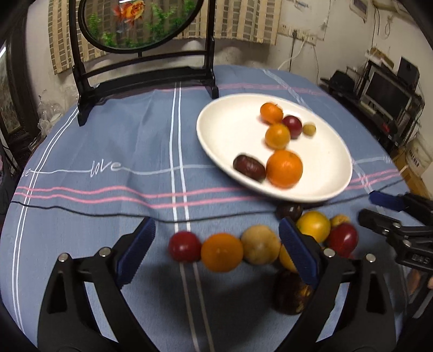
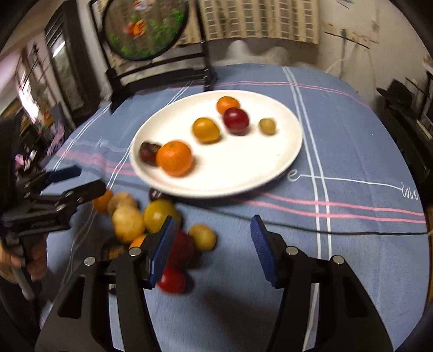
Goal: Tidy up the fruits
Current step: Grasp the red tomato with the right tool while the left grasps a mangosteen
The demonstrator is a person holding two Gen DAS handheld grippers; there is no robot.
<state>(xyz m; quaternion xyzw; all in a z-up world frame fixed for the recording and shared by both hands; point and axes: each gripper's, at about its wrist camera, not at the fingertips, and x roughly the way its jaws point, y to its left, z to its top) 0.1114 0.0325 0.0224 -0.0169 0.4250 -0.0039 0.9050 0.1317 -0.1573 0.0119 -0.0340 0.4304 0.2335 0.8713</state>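
A white plate (image 1: 230,127) (image 2: 270,162) on the blue cloth holds several fruits: oranges (image 1: 284,168) (image 2: 174,157), a red plum (image 1: 292,125) (image 2: 236,120), a dark date (image 1: 249,167) and a small yellow fruit (image 1: 309,129). Loose fruits lie in front of the plate: a red one (image 1: 184,245), an orange (image 1: 222,252), a tan one (image 1: 260,244), a yellow one (image 1: 314,225) (image 2: 158,215). My left gripper (image 1: 216,243) is open over the loose row, holding nothing. My right gripper (image 2: 211,246) is open and empty just right of the pile.
A black stand with a round goldfish panel (image 1: 140,24) (image 2: 146,29) stands at the table's back edge. The blue striped cloth (image 1: 108,140) covers the round table. Shelves with electronics (image 1: 389,92) stand to the right. Each gripper shows in the other's view (image 1: 397,214) (image 2: 54,189).
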